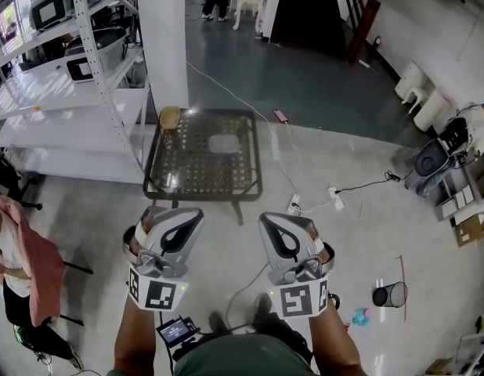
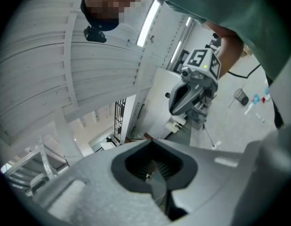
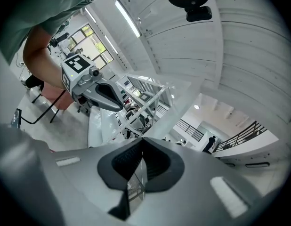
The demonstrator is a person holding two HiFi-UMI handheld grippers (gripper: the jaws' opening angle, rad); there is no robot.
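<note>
Both grippers are raised in front of me, side by side, over a pale floor. In the head view my left gripper (image 1: pixel 182 216) and right gripper (image 1: pixel 279 219) each show jaws closed together with nothing between them. The left gripper view looks past its own closed jaws (image 2: pixel 155 173) at the right gripper (image 2: pixel 192 91). The right gripper view looks past its closed jaws (image 3: pixel 141 168) at the left gripper (image 3: pixel 96 91). Just beyond them stands a low glass-topped table (image 1: pixel 201 197) with a yellowish object (image 1: pixel 170 117) at its far left corner and a clear item (image 1: pixel 222 143) near its middle.
White metal shelving (image 1: pixel 77 69) and a white pillar (image 1: pixel 162 37) stand at the left. A person with a pink cloth (image 1: pixel 23 265) is at the lower left. A black mesh bin (image 1: pixel 390 294) and cables with a power strip (image 1: pixel 336 194) lie on the floor at the right.
</note>
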